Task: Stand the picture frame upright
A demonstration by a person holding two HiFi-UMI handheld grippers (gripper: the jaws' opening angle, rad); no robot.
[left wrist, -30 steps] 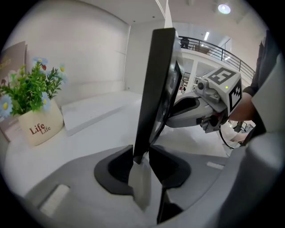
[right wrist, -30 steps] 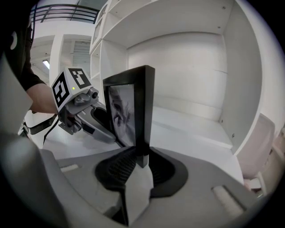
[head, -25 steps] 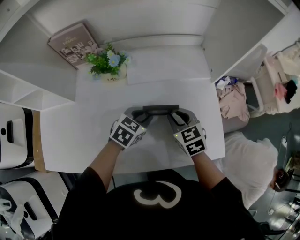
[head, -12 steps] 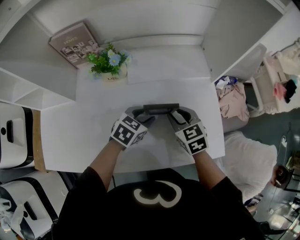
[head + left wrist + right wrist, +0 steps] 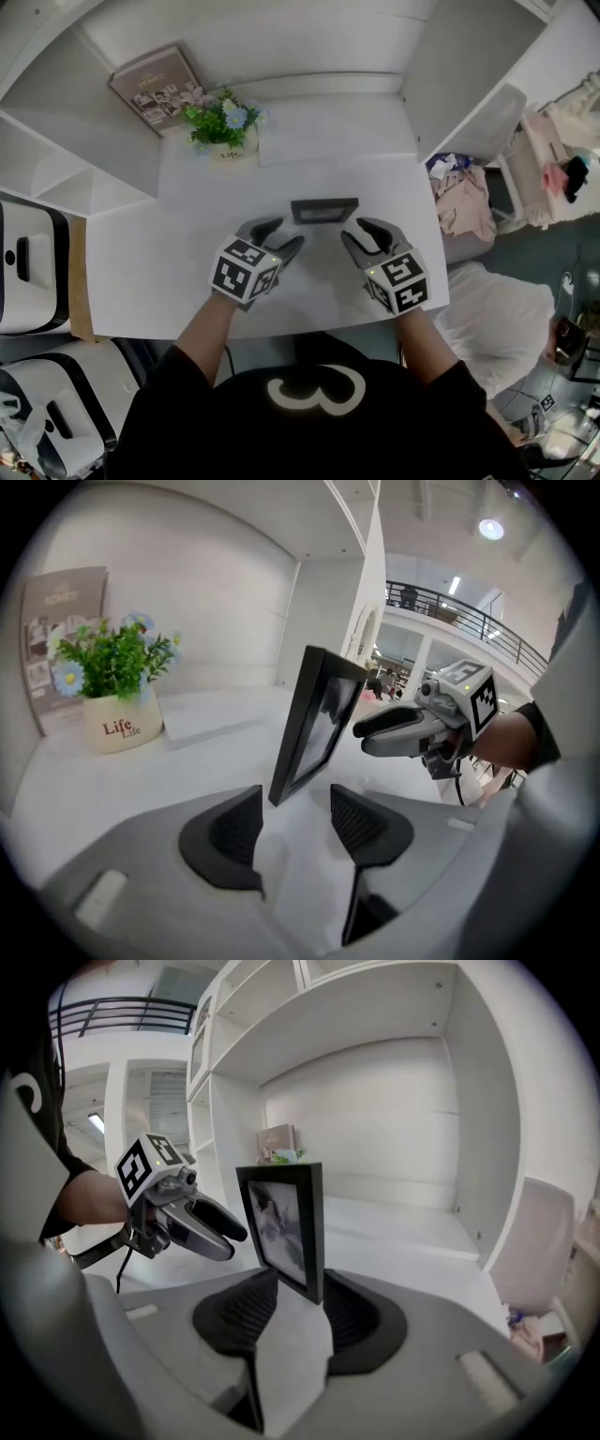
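Observation:
The black picture frame [image 5: 323, 210] stands upright on the white table [image 5: 131, 272] with nothing holding it. My left gripper [image 5: 284, 234] is just short of its left end and my right gripper [image 5: 360, 231] just short of its right end. Both sets of jaws are opening and neither presses on the frame. In the left gripper view the frame [image 5: 314, 724] rises beyond the gap between my left gripper's [image 5: 295, 813] pads, with the right gripper [image 5: 403, 733] behind it. In the right gripper view the frame's [image 5: 281, 1227] lower corner lines up with my right gripper's [image 5: 292, 1302] gap.
A small pot of flowers [image 5: 223, 127] stands at the table's back left, and a printed booklet [image 5: 159, 84] leans behind it. A flat white slab [image 5: 323, 141] lies at the back. Shelf walls [image 5: 459, 84] close in at the right. The table's front edge is under my forearms.
Both grippers have opened and drawn back toward me, off the frame's ends. The frame stays standing where they left it.

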